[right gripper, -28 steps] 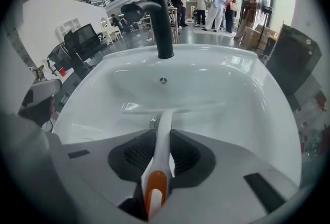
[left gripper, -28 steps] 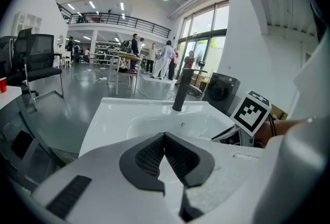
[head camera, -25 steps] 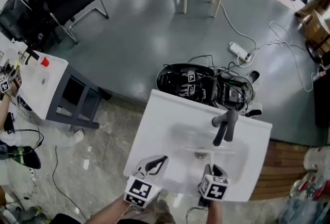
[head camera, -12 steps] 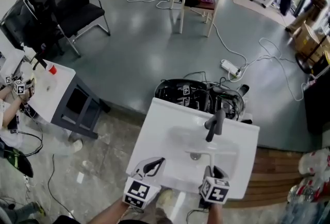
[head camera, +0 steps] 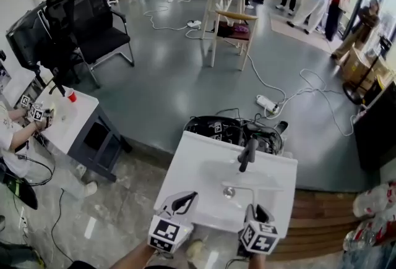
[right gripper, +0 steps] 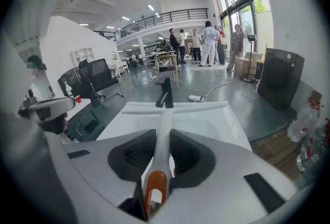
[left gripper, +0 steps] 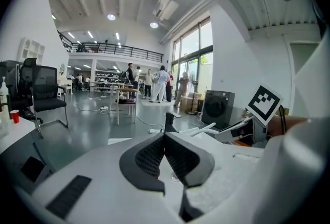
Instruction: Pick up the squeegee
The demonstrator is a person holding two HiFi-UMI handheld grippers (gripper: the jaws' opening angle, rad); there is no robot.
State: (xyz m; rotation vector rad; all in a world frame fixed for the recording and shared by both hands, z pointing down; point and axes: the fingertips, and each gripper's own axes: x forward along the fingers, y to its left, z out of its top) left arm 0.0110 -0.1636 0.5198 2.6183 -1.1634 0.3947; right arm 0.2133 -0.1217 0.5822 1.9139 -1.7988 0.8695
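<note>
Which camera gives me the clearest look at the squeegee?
The right gripper view: the squeegee fills the centre, handle clamped in the right gripper, blade crosswise ahead. The head view shows only a thin white T above the sink; the left gripper view, at most a pale sliver.

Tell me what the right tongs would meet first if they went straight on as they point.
Probably the black faucet: the squeegee clamped in the right tongs leads, its blade lined up with it behind the bowl of the white sink. Depth is unclear; the bowl could come first.
</note>
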